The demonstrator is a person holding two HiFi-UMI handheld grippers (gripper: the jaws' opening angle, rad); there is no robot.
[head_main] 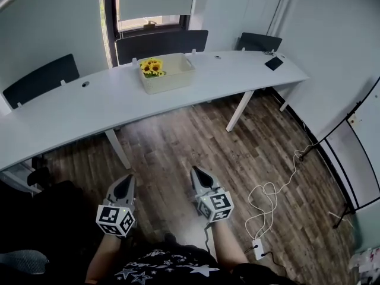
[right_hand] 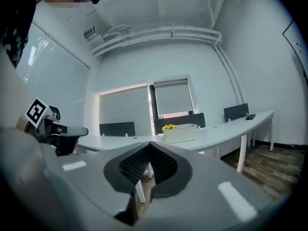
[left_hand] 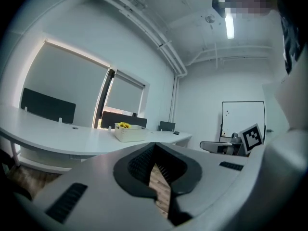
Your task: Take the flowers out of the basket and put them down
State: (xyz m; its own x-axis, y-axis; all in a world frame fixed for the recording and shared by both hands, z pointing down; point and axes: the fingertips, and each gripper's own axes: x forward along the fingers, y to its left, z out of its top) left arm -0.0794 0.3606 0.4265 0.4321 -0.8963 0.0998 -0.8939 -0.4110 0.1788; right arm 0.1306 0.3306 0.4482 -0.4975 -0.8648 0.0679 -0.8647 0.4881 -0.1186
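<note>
Low in the head view, the left tongs (head_main: 126,181) and the right tongs (head_main: 195,172) are held side by side over the wooden floor (head_main: 196,141), each with its marker cube nearest the person and its tips pointing up the frame toward the worktop (head_main: 89,107). Each of the gripper views shows the ribbed pads meeting at the tip, so both tongs are closed with nothing between them, and only a sliver of floor shows through the gap lower down. The yellow flowers (head_main: 152,67) sit in the left end of the pale basket (head_main: 171,77), their heads rising just above its rim. The basket stands on the long curved white worktop in the upper middle of the head view, well apart from both tongs. A window (head_main: 145,22) with its blind mostly down lies just behind it, in the top centre of the frame. Dark divider panels (head_main: 161,43) stand along the far edge of the worktop. A small dark flat object (head_main: 274,63) lies near the worktop's right end, in the upper right. In the lower right of the frame a white cable (head_main: 268,195) loops across the floor. The left gripper view shows a whiteboard (left_hand: 243,118) on the right side of the frame.
</note>
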